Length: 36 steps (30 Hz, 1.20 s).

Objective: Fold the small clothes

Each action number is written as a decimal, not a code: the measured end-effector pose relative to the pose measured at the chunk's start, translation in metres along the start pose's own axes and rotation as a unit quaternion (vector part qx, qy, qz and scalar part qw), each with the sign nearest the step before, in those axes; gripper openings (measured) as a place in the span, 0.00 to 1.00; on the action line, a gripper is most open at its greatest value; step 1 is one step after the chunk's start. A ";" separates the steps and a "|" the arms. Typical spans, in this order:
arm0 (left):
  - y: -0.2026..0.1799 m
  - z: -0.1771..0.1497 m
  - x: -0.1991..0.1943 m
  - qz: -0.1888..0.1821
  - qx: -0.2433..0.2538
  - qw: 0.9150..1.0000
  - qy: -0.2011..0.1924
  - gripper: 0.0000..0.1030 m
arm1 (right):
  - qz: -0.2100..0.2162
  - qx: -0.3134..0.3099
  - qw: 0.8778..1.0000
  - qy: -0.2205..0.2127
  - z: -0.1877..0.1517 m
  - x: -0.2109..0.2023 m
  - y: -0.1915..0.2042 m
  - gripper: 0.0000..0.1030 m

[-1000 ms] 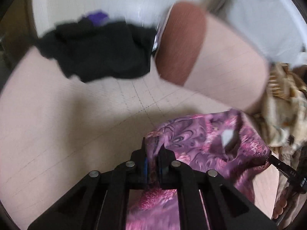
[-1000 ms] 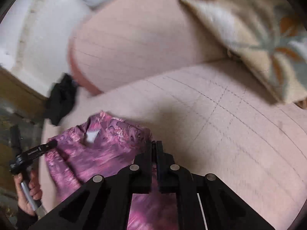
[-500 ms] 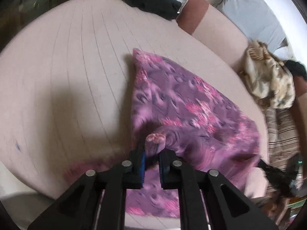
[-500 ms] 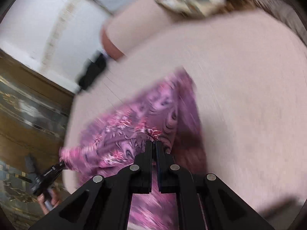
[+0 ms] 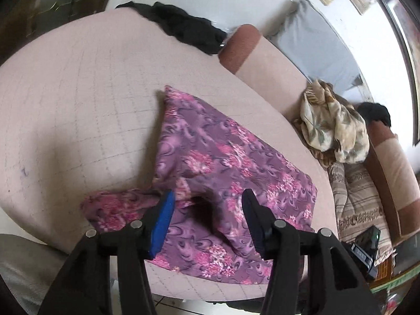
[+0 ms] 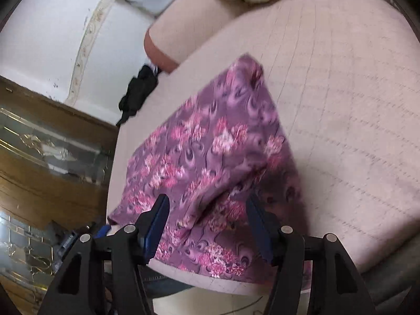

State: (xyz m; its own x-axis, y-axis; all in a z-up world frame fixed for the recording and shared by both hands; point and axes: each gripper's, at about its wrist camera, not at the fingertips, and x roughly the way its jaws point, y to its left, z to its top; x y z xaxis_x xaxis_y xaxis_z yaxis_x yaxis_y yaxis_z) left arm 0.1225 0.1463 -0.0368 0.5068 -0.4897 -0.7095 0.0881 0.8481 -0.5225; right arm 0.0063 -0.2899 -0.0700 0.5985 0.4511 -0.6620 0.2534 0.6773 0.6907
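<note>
With both claws just sprung apart, I have the purple floral garment (image 5: 225, 162) lying loose on the pink cushion (image 5: 78, 99).
Its long axis runs away from me; left gripper (image 5: 207, 210) and right gripper (image 6: 207, 212) each hover spread over its near edge, equally close.

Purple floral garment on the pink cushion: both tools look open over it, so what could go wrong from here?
1. The garment near edge hangs over the front of the cushion; left free, it may slide off toward the floor.
2. A bunched fold lies between the left tool jaws, which have just been opening; a regrasp may pinch several layers.
3. The right tool has also just been opening above a raised ridge of cloth, so the fold may set crooked.
</note>
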 end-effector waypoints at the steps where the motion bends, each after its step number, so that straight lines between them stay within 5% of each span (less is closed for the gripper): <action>1: -0.004 -0.003 0.004 -0.001 0.005 1.000 0.009 0.50 | -0.004 0.002 1.000 0.003 0.000 0.005 0.000 0.64; 7: -0.017 -0.003 0.055 0.007 0.006 0.997 0.078 0.54 | 0.003 0.057 0.998 0.029 0.011 0.038 -0.014 0.64; 10: 0.004 0.014 0.075 0.033 -0.054 0.994 0.087 0.54 | -0.009 0.087 0.996 0.026 0.018 0.047 -0.027 0.62; 12: 0.018 0.019 0.079 0.027 -0.087 0.992 0.087 0.41 | -0.016 0.099 0.995 0.018 0.024 0.048 -0.036 0.40; 13: 0.021 0.020 0.079 0.030 -0.095 0.991 0.088 0.16 | -0.026 0.095 0.995 0.014 0.028 0.049 -0.039 0.33; 14: 0.023 0.020 0.077 0.022 -0.098 0.991 0.090 0.05 | -0.032 0.090 0.995 0.013 0.029 0.048 -0.039 0.17; 21: 0.006 0.009 0.000 -0.012 -0.040 0.999 0.017 0.05 | -0.010 0.023 0.999 -0.040 0.019 -0.031 0.005 0.09; 24: 0.019 -0.018 0.033 0.051 -0.019 0.995 0.078 0.05 | -0.065 -0.015 0.997 -0.029 -0.006 -0.032 0.005 0.09; 26: 0.027 -0.030 0.065 0.100 -0.029 0.985 0.140 0.05 | -0.120 -0.017 0.992 0.018 -0.019 -0.003 -0.007 0.09; 27: 0.029 -0.029 0.066 0.104 -0.029 0.984 0.140 0.05 | -0.126 -0.003 0.991 0.050 -0.021 0.013 -0.012 0.09; 31: 0.024 -0.023 0.049 0.099 -0.023 0.989 0.107 0.14 | -0.143 -0.025 0.989 0.035 -0.018 0.011 0.000 0.10; 36: 0.023 -0.027 0.048 0.125 -0.014 0.985 0.115 0.23 | -0.205 -0.055 0.974 0.074 -0.025 0.027 0.003 0.20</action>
State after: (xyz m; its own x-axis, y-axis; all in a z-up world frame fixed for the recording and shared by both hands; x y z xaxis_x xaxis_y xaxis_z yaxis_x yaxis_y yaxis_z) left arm 0.1258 0.1364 -0.0955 0.3008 -0.3024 -0.9045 -0.0394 0.9436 -0.3286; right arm 0.0043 -0.2608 -0.0930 0.3461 0.2021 -0.9162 0.3614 0.8724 0.3290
